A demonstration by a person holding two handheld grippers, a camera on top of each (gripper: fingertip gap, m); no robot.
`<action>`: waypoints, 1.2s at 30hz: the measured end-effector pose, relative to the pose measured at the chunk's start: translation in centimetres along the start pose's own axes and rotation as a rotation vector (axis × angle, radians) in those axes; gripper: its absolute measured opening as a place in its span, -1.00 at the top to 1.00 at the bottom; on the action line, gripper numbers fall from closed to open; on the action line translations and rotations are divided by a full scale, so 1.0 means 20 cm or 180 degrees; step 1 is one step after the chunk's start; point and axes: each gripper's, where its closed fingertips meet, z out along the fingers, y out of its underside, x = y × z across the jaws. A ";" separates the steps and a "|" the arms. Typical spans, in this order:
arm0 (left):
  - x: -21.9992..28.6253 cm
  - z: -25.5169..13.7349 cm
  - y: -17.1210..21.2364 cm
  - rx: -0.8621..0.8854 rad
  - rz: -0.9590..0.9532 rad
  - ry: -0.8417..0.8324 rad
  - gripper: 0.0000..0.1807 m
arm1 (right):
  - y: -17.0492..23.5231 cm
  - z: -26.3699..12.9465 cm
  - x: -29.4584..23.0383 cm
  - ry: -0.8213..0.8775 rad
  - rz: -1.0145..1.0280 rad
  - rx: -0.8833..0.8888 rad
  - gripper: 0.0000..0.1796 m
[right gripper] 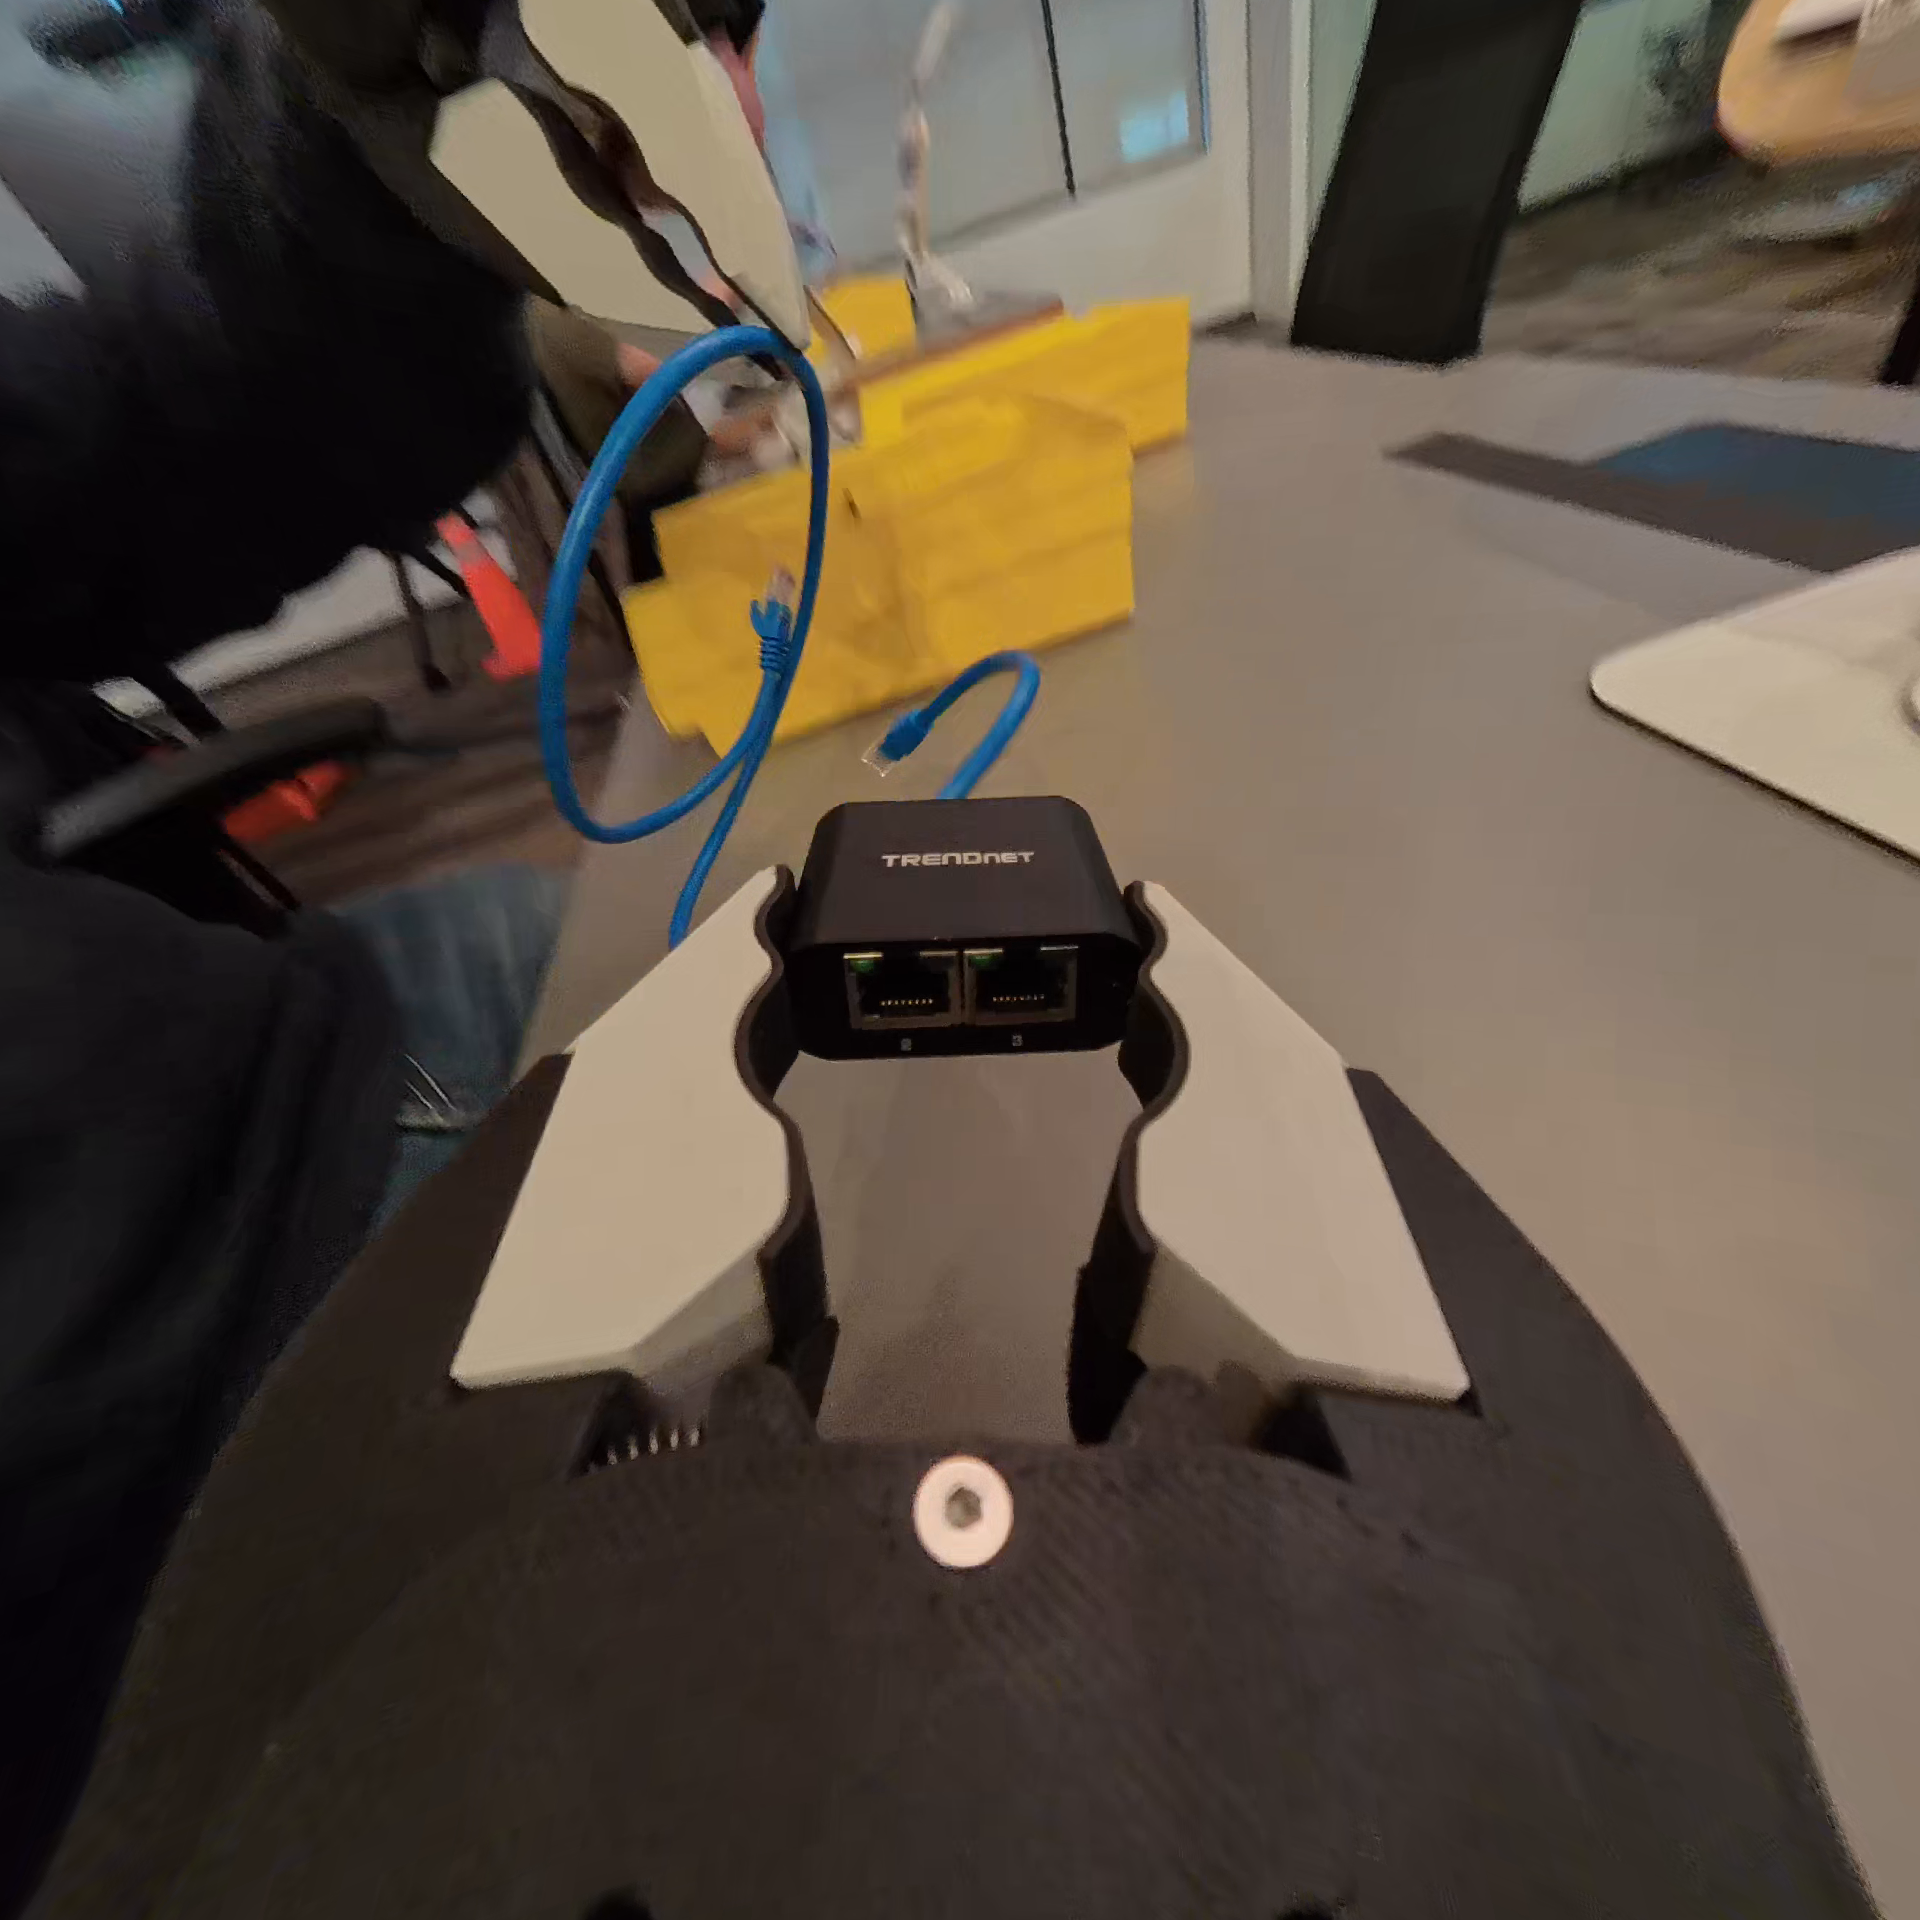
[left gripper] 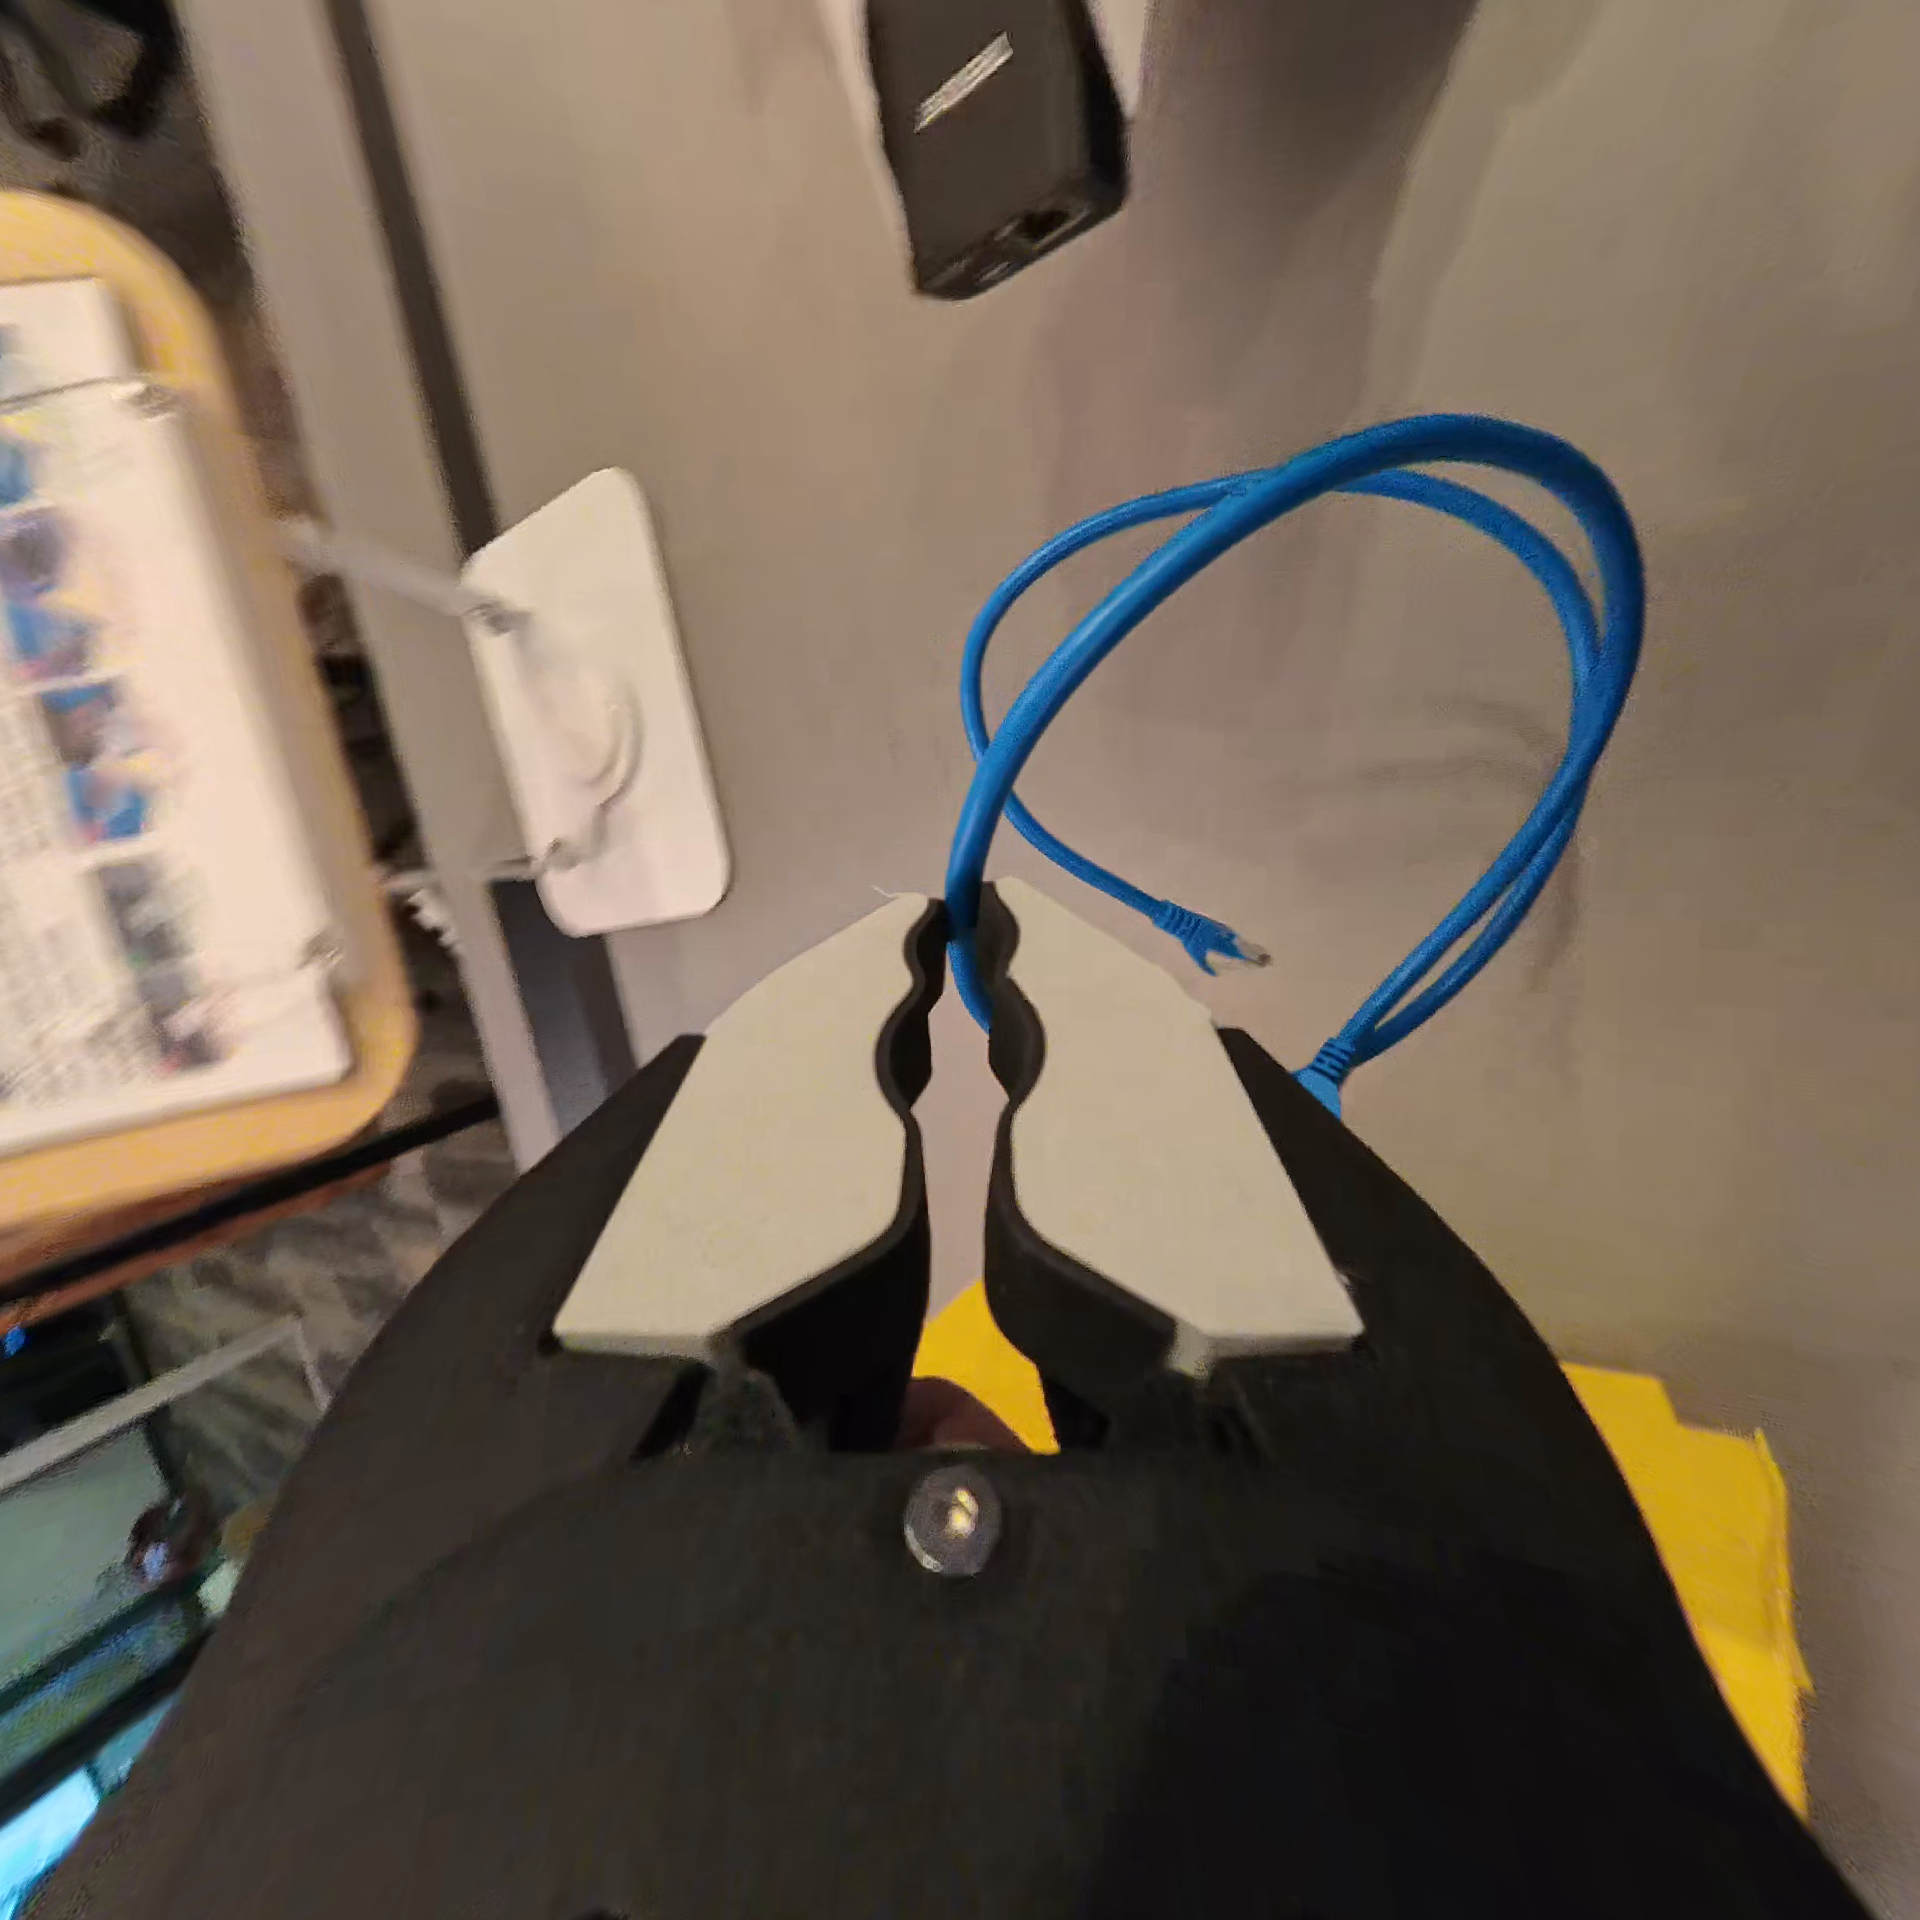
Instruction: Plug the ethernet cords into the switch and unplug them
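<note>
I'm pinching the blue ethernet cord [left gripper: 1081, 644] w/ left gripper [left gripper: 971, 914], jaws clamped on it, plug dangling just right of the tips. Right gripper [right gripper: 956, 961] jaws are squeezing the black switch [right gripper: 956, 925] btwn them on the bench [right gripper: 1455, 831], ports facing me.

The left gripper [left gripper: 971, 914] is raised above the table [right gripper: 1351, 831], its jaws pinched nearly together on a blue ethernet cord [left gripper: 977, 790] at the fingertips. The right gripper [right gripper: 961, 971] lies low along the table, its jaws spread apart and pressed against both sides of the black switch [right gripper: 956, 904].
</note>
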 end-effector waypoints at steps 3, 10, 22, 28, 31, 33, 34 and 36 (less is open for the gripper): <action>0.10 0.26 -0.03 -0.0019 0.0124 0.0332 0.94 | 0.13 0.01 0.05 0.0306 -0.0081 -0.0532 0.32; 0.19 0.61 -0.01 -0.0096 -0.0168 0.0585 0.93 | 0.41 -0.05 0.16 0.0896 -0.0484 -0.1627 0.32; 0.48 0.38 0.25 -0.0468 -0.2751 -0.0020 0.45 | 0.51 -0.09 0.17 0.1097 -0.0811 -0.2013 0.32; 0.59 0.47 0.28 -0.0128 -0.3783 -0.0491 0.54 | 0.55 -0.10 0.14 0.1116 -0.0743 -0.2066 0.33; 0.60 0.54 0.32 -0.0169 -0.3889 -0.0722 0.62 | 0.56 -0.11 0.11 0.1115 -0.0740 -0.2174 0.31; 0.59 0.55 0.32 -0.0088 -0.3908 -0.0787 0.70 | 0.57 -0.13 0.08 0.1082 -0.0749 -0.2275 0.27; 0.59 0.56 0.32 -0.0072 -0.3869 -0.0832 0.74 | 0.57 -0.14 0.07 0.1052 -0.0746 -0.2322 0.22; 0.57 0.55 0.30 -0.0015 -0.3782 -0.0875 0.84 | 0.56 -0.17 0.05 0.1037 -0.0812 -0.2379 0.20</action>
